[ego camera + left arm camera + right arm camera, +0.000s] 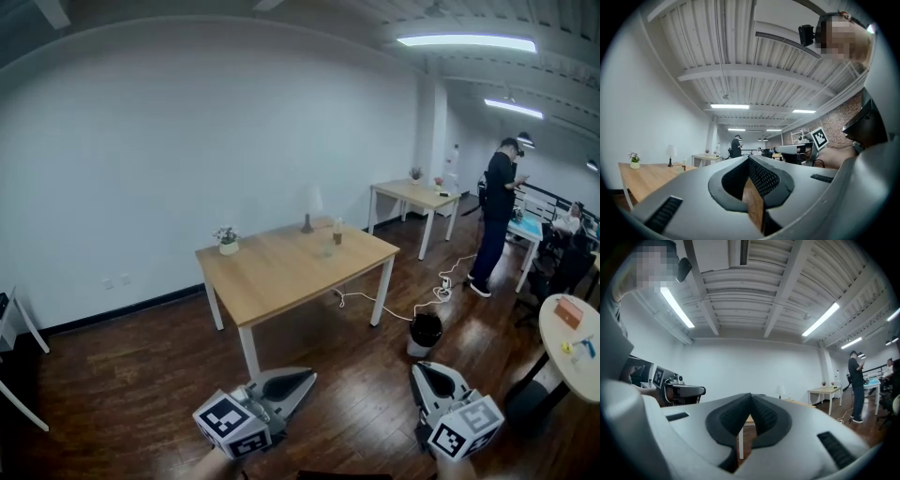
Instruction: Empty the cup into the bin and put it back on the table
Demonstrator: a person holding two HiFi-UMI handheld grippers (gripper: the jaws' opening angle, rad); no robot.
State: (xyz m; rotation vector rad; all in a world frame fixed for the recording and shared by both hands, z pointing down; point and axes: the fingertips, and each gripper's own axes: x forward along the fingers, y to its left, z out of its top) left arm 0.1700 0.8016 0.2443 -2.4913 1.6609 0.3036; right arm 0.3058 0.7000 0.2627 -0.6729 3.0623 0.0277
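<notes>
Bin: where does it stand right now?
In the head view the bin stands on the floor, right of centre, just beyond the right-hand leg of the near table and beside the white cable, ahead of the right gripper.

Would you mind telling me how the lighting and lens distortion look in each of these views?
Head view: the ceiling lights are blown out, the glossy floor carries pale reflections, and the wall bows. Left gripper view: heavy fisheye, black corners, the ceiling beams curve. Right gripper view: the same fisheye, and the strip light glares white.
</notes>
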